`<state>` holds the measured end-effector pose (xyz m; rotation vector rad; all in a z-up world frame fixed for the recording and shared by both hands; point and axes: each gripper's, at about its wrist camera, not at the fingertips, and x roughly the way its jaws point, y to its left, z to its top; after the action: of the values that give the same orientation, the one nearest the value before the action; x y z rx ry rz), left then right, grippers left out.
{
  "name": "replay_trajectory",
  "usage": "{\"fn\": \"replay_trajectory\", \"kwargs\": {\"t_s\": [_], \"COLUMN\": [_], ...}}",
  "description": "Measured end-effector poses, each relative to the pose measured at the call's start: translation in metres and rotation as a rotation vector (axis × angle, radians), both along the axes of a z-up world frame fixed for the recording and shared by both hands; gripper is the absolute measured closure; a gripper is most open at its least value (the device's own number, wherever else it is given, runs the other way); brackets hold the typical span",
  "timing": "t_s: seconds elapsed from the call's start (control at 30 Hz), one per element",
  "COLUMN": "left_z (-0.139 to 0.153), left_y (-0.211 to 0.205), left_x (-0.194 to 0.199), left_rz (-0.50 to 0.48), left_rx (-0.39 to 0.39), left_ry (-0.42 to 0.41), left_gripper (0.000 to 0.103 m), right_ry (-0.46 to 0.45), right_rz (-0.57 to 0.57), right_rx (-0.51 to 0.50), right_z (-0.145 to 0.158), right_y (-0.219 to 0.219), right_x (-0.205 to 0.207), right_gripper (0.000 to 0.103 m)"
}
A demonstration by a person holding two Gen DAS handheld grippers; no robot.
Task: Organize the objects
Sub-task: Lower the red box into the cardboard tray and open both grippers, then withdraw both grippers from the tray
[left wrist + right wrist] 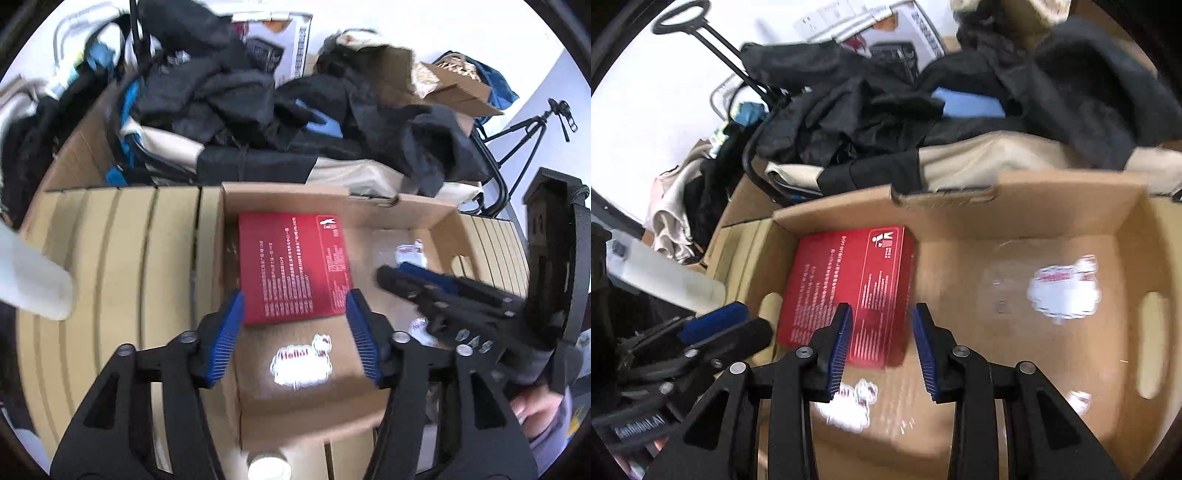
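A flat red box (293, 267) with white print lies on the floor of an open cardboard box (369, 210), at its left side; it also shows in the right wrist view (846, 291). My left gripper (295, 336) is open and empty, hovering just above the red box's near edge. My right gripper (881, 349) is open and empty over the red box's near right corner. The right gripper also shows in the left wrist view (399, 277), reaching in from the right. The left gripper's fingers (713, 323) show at the left of the right wrist view.
White "Hello" stickers (301, 363) are stuck on the cardboard box floor (1062, 291). A pale plastic bottle (33, 280) lies on the slatted table (118, 258) at left. Dark clothes (258, 99) pile behind the box. A tripod (532, 129) stands at right.
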<state>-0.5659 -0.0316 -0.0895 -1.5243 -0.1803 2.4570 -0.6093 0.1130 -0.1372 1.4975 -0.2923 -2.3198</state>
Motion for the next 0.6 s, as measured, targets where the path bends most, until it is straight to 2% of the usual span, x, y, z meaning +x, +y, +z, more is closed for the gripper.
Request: {"fn": "replay_trajectory", "kwargs": {"t_s": [0.07, 0.13, 0.17, 0.2, 0.27, 0.33, 0.4, 0.5, 0.53, 0.6], "left_z": [0.021, 0.046, 0.057, 0.07, 0.094, 0.118, 0.136, 0.154, 0.158, 0.162], "left_y": [-0.003, -0.007, -0.009, -0.01, -0.01, -0.01, -0.006, 0.007, 0.01, 0.014], "left_x": [0.016, 0.041, 0.053, 0.067, 0.098, 0.132, 0.165, 0.21, 0.222, 0.25], "left_rz": [0.022, 0.041, 0.054, 0.067, 0.075, 0.079, 0.078, 0.03, 0.025, 0.029], "left_rx": [-0.036, -0.063, -0.084, -0.111, -0.153, -0.197, -0.209, -0.213, -0.217, -0.238], "left_ry": [0.006, 0.023, 0.036, 0.05, 0.087, 0.127, 0.15, 0.167, 0.181, 0.221], "left_gripper": [0.033, 0.024, 0.021, 0.016, 0.014, 0.006, 0.006, 0.004, 0.0, 0.0], "right_ry": [0.027, 0.056, 0.071, 0.092, 0.134, 0.17, 0.193, 0.226, 0.246, 0.271], "right_rz": [0.017, 0.041, 0.042, 0.04, 0.041, 0.029, 0.024, 0.023, 0.022, 0.024], "right_rx": [0.03, 0.023, 0.02, 0.023, 0.059, 0.118, 0.146, 0.183, 0.196, 0.197], "right_z": [0.023, 0.052, 0.065, 0.079, 0.109, 0.136, 0.158, 0.188, 0.2, 0.211], "right_y": [0.01, 0.025, 0.032, 0.042, 0.061, 0.082, 0.099, 0.12, 0.128, 0.139], "right_x": [0.013, 0.033, 0.043, 0.055, 0.085, 0.118, 0.148, 0.197, 0.219, 0.245], "right_gripper": [0.063, 0.042, 0.016, 0.009, 0.009, 0.009, 0.009, 0.009, 0.009, 0.009]}}
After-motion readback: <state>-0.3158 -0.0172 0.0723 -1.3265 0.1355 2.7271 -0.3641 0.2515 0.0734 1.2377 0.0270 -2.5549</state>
